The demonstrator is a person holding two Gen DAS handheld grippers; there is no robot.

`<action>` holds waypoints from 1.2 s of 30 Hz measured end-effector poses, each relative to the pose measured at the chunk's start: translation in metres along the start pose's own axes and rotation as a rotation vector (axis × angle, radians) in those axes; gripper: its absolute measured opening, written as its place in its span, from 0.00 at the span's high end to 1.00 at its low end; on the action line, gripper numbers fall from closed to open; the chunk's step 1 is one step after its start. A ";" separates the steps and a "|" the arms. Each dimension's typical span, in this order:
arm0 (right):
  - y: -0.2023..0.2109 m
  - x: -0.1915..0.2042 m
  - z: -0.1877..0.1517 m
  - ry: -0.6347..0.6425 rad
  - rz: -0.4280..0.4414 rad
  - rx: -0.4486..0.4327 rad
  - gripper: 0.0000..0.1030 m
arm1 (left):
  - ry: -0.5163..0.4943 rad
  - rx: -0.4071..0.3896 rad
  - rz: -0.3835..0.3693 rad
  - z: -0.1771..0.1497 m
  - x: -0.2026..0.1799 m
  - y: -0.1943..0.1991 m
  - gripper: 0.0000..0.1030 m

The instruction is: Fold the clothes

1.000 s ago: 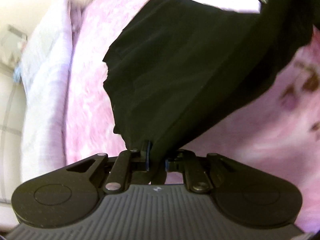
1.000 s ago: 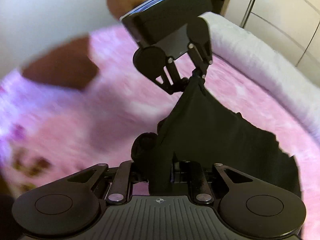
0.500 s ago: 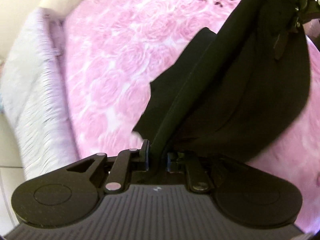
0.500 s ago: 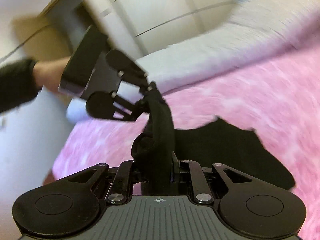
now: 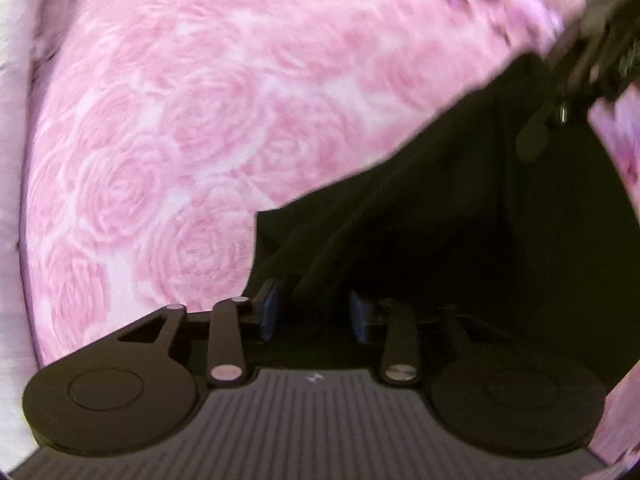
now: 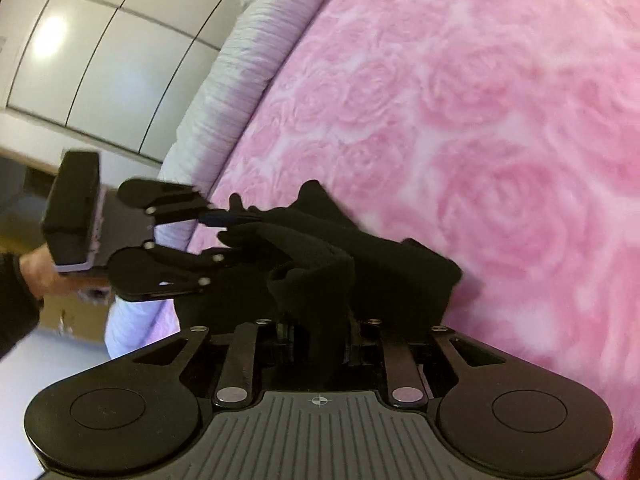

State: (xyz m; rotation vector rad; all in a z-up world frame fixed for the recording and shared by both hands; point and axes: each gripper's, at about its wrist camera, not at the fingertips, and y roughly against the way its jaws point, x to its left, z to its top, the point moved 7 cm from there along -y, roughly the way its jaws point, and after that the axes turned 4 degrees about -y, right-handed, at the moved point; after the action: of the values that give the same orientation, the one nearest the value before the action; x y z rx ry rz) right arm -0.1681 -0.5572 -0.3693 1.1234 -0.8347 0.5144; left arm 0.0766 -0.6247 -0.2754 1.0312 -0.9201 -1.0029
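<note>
A black garment [image 5: 460, 220] lies low over the pink rose-patterned bedspread [image 5: 180, 140]. In the left wrist view my left gripper [image 5: 314, 312] has its jaws parted, blue pads showing, with a corner of the cloth lying loosely between them. My right gripper [image 6: 320, 332] is shut on a bunched fold of the black garment [image 6: 360, 272]. The left gripper also shows in the right wrist view [image 6: 240, 228], open at the garment's far edge. The right gripper shows at the top right of the left wrist view [image 5: 532, 144].
A white ribbed blanket [image 6: 240, 64] runs along the bed's far edge. White wardrobe doors [image 6: 92, 40] stand behind it. A person's hand and dark sleeve [image 6: 24, 280] hold the left gripper. The pink bedspread extends to the right [image 6: 500, 140].
Both grippers have come down to the bed with the garment. The left gripper's jaws have opened, loosening its hold on the cloth. The right gripper stays shut on its fold.
</note>
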 end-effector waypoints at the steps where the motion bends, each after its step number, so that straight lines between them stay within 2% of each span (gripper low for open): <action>1: 0.001 -0.001 0.000 -0.013 0.001 -0.004 0.81 | 0.048 -0.026 -0.017 -0.002 0.004 0.008 0.68; 3: 0.004 0.000 0.000 -0.047 0.002 -0.011 0.80 | 0.145 -0.078 -0.052 -0.006 0.014 0.024 0.65; 5: 0.009 -0.001 0.000 -0.066 -0.005 -0.022 0.77 | 0.213 -0.110 -0.045 -0.015 0.025 0.031 0.62; 8: 0.011 0.000 0.000 -0.088 -0.008 -0.041 0.71 | 0.296 -0.091 -0.017 -0.030 0.040 0.022 0.62; 10: 0.011 -0.001 0.000 -0.108 -0.011 -0.053 0.71 | 0.344 -0.064 -0.002 -0.039 0.047 0.010 0.62; 13: 0.011 -0.005 -0.001 -0.137 -0.031 -0.071 0.71 | 0.380 -0.027 0.002 -0.045 0.049 -0.014 0.62; 17: 0.010 -0.007 0.002 -0.120 -0.111 -0.057 0.87 | 0.392 -0.016 0.025 -0.045 0.047 -0.030 0.60; 19: 0.015 -0.003 0.008 -0.101 -0.095 -0.072 0.88 | 0.403 -0.028 0.038 -0.045 0.048 -0.031 0.60; 21: 0.017 -0.002 0.011 -0.076 -0.076 -0.082 0.88 | 0.426 -0.038 0.039 -0.047 0.050 -0.033 0.59; 25: 0.008 -0.029 0.008 -0.162 -0.075 -0.039 0.82 | 0.457 -0.048 0.046 -0.050 0.052 -0.037 0.55; 28: 0.015 -0.025 0.009 -0.160 -0.052 -0.037 0.73 | 0.466 -0.057 0.053 -0.051 0.053 -0.030 0.56; 30: 0.022 -0.017 0.008 -0.134 -0.053 -0.035 0.71 | 0.481 -0.072 0.059 -0.054 0.054 -0.022 0.58; 32: 0.028 -0.015 0.006 -0.145 -0.053 -0.038 0.71 | 0.543 -0.088 0.058 -0.062 0.061 -0.015 0.59; 36: 0.027 -0.017 0.004 -0.168 -0.056 -0.042 0.71 | 0.673 -0.082 0.053 -0.081 0.079 -0.016 0.55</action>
State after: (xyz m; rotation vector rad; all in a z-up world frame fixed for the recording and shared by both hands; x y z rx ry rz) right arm -0.1995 -0.5497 -0.3670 1.1593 -0.9528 0.3576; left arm 0.1706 -0.6836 -0.3010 1.1613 -0.3456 -0.5748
